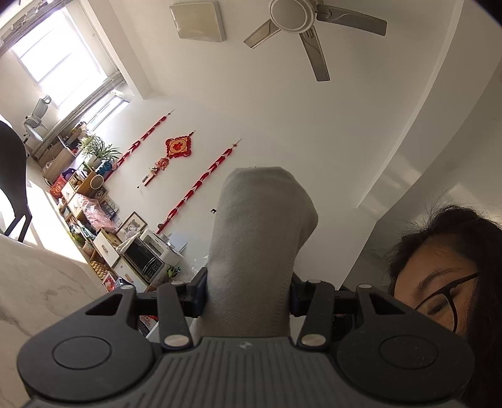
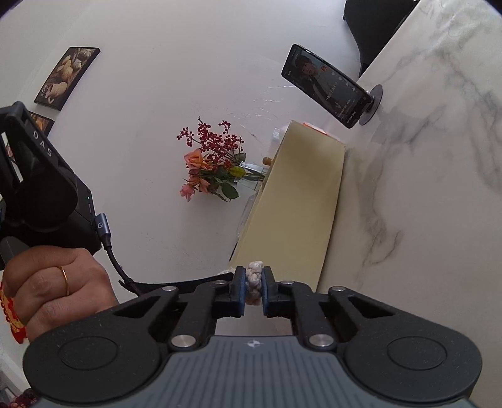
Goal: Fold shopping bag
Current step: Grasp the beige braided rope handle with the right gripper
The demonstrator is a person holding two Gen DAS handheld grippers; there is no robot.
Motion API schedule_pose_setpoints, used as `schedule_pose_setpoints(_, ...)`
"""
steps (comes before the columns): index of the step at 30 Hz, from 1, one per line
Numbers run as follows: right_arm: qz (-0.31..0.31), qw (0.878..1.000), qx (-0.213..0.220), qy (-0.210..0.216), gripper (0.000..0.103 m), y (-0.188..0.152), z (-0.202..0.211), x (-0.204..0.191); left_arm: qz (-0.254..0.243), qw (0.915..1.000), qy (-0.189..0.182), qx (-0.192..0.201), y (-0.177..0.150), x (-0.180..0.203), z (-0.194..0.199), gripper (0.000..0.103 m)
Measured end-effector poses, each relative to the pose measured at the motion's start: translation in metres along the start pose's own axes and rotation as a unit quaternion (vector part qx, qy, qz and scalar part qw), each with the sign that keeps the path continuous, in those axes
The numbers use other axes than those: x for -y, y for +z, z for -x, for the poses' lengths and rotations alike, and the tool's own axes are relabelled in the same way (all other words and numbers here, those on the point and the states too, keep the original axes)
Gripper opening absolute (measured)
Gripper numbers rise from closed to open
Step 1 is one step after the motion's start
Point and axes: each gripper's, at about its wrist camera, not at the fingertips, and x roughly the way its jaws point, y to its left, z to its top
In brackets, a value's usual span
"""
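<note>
In the left wrist view the grey fabric shopping bag (image 1: 260,232) stands up as a thick folded bundle with a stitched edge, pointing at the ceiling. My left gripper (image 1: 248,296) is shut on it, one finger pressed against each side. In the right wrist view my right gripper (image 2: 254,287) is shut on a small bunched wad of pale fabric (image 2: 254,276), which looks like part of the same bag. The rest of the bag is hidden below that view. A hand with a ring (image 2: 53,282) holds the left gripper's body (image 2: 40,188) at the left of that view.
A white marble table (image 2: 423,188) carries a pale yellow box (image 2: 295,201), a phone on a round stand (image 2: 326,84) and a vase of flowers (image 2: 213,166). A person's head (image 1: 448,276) is close on the left gripper's right. A ceiling fan (image 1: 301,18) hangs overhead.
</note>
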Motion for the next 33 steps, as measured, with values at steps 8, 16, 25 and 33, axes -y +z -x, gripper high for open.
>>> schedule_pose_setpoints(8, 0.054, 0.986, 0.055, -0.147, 0.008, -0.003, 0.04, -0.001, -0.074, 0.9932, 0.083, 0.034, -0.005, 0.013, 0.01, 0.049)
schedule_pose_setpoints(16, 0.069, 0.958, 0.091, -0.262, 0.012, 0.015, 0.116, 0.004, -0.102, 0.9824, 0.156, -0.001, -0.032, 0.009, 0.004, 0.049)
schedule_pose_setpoints(25, 0.094, 0.913, 0.09, -0.386, 0.034, 0.021, 0.175, 0.003, -0.111, 0.9695, 0.207, -0.07, -0.084, -0.018, -0.005, 0.049)
schedule_pose_setpoints(33, 0.171, 0.899, 0.072, -0.396, 0.035, 0.01, 0.159, -0.021, -0.115, 0.9536, 0.254, -0.114, -0.102, -0.044, -0.006, 0.049)
